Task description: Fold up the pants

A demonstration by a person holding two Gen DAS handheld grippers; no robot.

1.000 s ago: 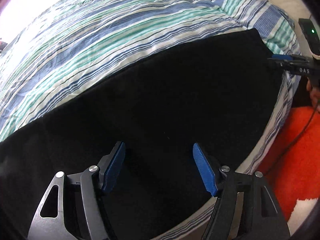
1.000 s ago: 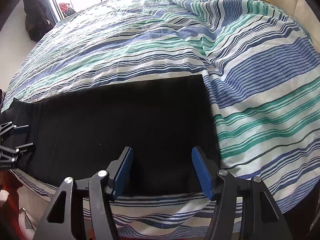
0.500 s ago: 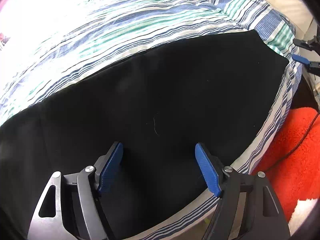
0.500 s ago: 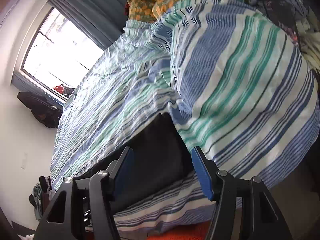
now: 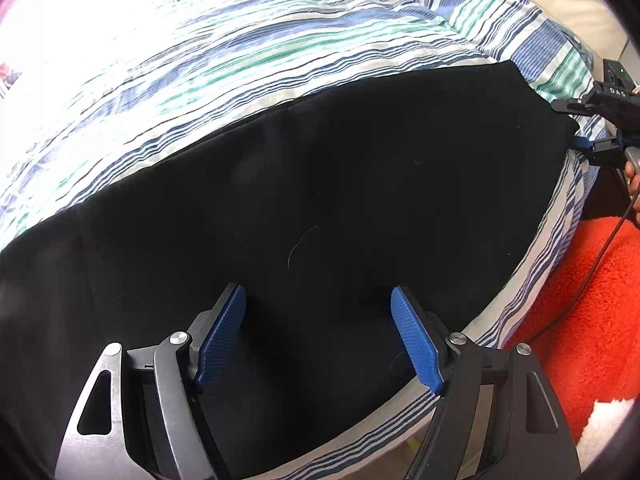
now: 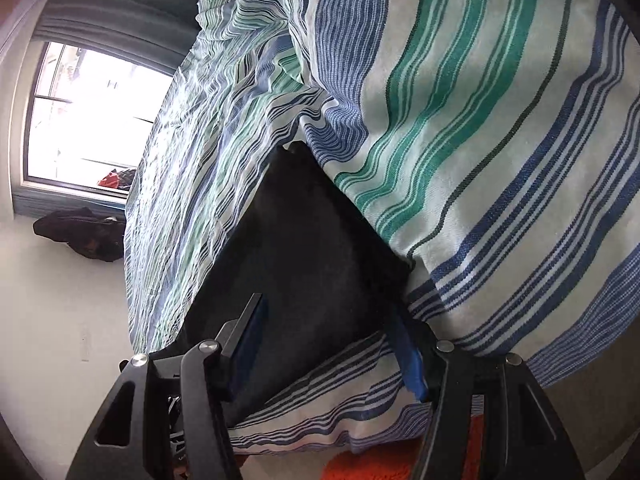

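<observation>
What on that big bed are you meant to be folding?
Start at the bed's striped blue, green and white cover. Along its near edge, above the orange rug, lie the black pants, spread flat. They are the only plain dark thing on the stripes.

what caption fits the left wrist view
Open left gripper above black pants spread on a striped bedspread.
</observation>
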